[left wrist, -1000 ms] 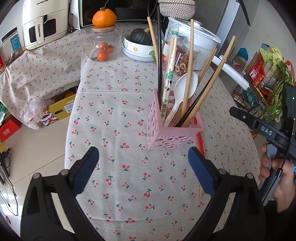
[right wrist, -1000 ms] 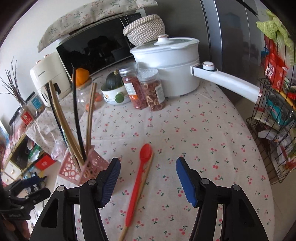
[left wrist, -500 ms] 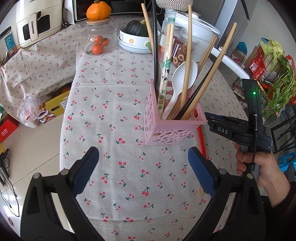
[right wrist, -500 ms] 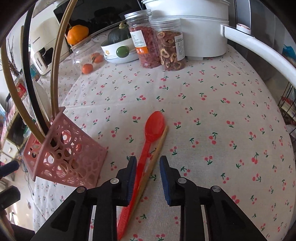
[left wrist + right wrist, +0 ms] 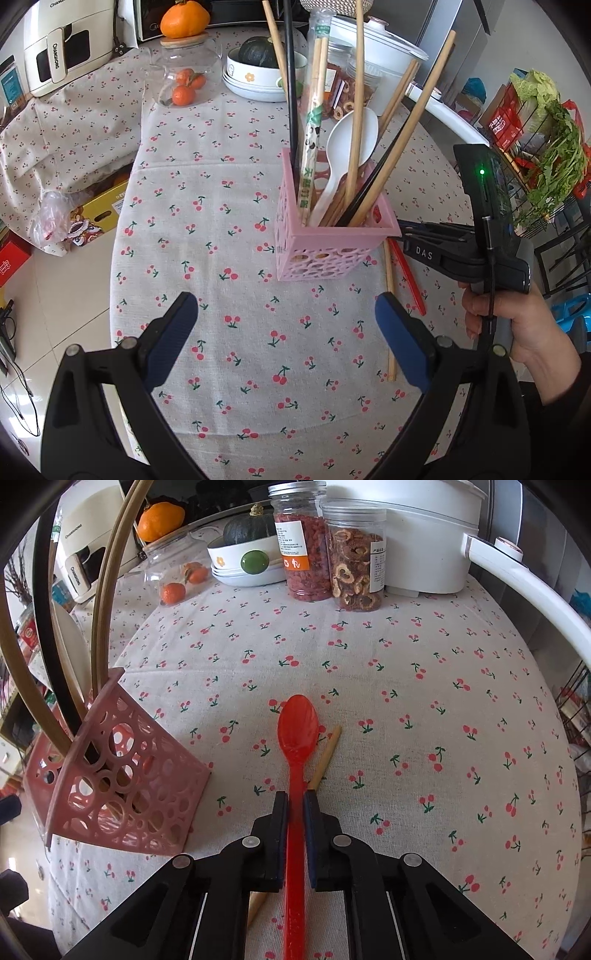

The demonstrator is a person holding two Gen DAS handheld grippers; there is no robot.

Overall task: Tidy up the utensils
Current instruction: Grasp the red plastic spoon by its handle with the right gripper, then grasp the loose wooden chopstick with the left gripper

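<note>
Far left in the left wrist view: white appliance (image 5: 68, 48) on the cherry-print tablecloth (image 5: 236, 229), then a glass jar (image 5: 183, 79) of small oranges with a larger orange (image 5: 184, 20) on its lid. Low in front, left gripper (image 5: 286, 334) spread wide, blue pads well apart, holding nothing, poised above bare cloth short of the holder. Centre: pink perforated utensil holder (image 5: 332, 240) standing upright, filled with wooden chopsticks (image 5: 356, 110), a wrapped pair of chopsticks (image 5: 312, 118), black chopsticks (image 5: 291, 85) and a white spoon (image 5: 349, 144). Just beside the holder's right wall, flat on the cloth: a lone wooden chopstick (image 5: 389, 314) and the red spoon (image 5: 408, 277), side by side. Further right, right gripper (image 5: 400, 227) reaching in low behind the holder's right corner, tips hidden from this view, the person's hand (image 5: 517, 325) around its grip. Far right: wire rack (image 5: 546, 147) with greens. Right wrist view, same order: holder (image 5: 118, 775) at left, lone chopstick (image 5: 325, 757) angled beside the spoon's bowl and passing beneath the gripper. Right gripper (image 5: 295, 805) closed down narrow on the handle of the red spoon (image 5: 297, 731), pads pressed to both sides, bowl pointing away toward two clear jars (image 5: 332, 542) and a white pot (image 5: 424, 535) at the back. Whether the spoon is touching the cloth or raised off it: unclear.
</note>
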